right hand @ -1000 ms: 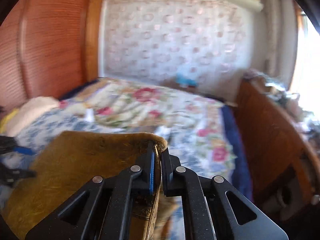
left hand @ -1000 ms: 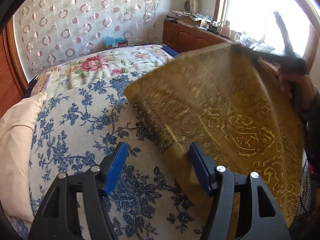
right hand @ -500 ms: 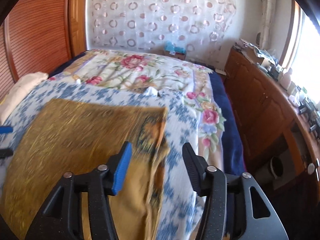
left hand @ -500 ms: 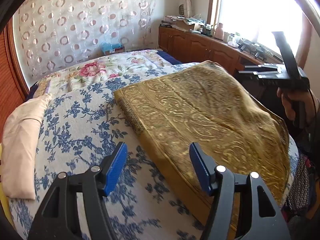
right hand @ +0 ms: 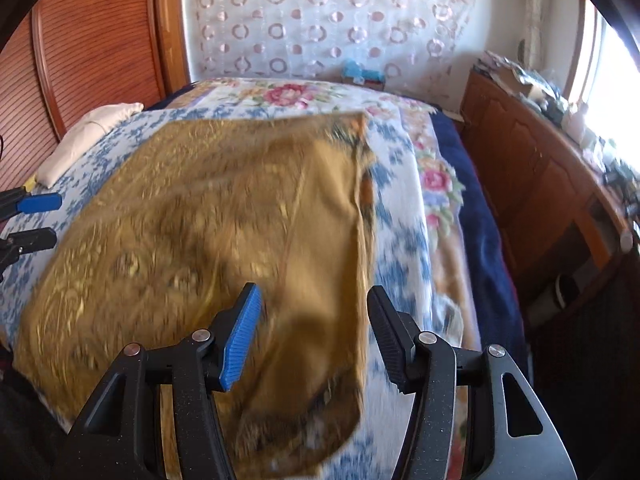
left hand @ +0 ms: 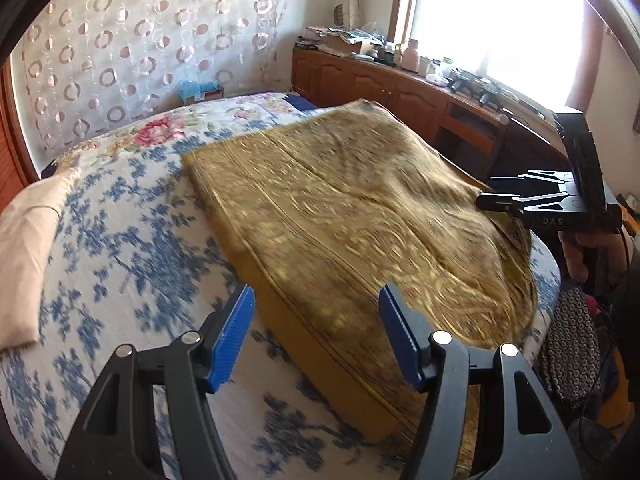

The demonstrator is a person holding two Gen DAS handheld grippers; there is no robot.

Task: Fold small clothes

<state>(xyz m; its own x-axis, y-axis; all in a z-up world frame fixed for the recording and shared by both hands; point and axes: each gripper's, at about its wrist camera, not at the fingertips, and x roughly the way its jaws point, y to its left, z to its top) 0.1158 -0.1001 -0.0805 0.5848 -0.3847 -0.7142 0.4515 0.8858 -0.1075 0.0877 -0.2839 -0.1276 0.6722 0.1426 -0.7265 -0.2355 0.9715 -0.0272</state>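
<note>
A gold patterned cloth [left hand: 352, 216] lies spread on the bed, one side folded over with its plain underside up [right hand: 320, 208]. My left gripper [left hand: 316, 336] is open and empty, just above the cloth's near edge. My right gripper [right hand: 312, 332] is open and empty over the cloth's near right part; it also shows in the left wrist view [left hand: 496, 196] at the cloth's far right edge. My left gripper shows at the left edge of the right wrist view [right hand: 32, 220].
The bed has a blue-flowered white cover [left hand: 120, 248] and a rose-patterned quilt [right hand: 288, 94] behind. A cream pillow [left hand: 28, 248] lies at the left. A wooden cabinet [right hand: 532, 168] with clutter runs along the window side. A wooden headboard [right hand: 80, 40] stands left.
My right gripper let go of the cloth and opened. The cloth dropped from mid-air and settled flat on the bed. Both grippers drew back a little.
</note>
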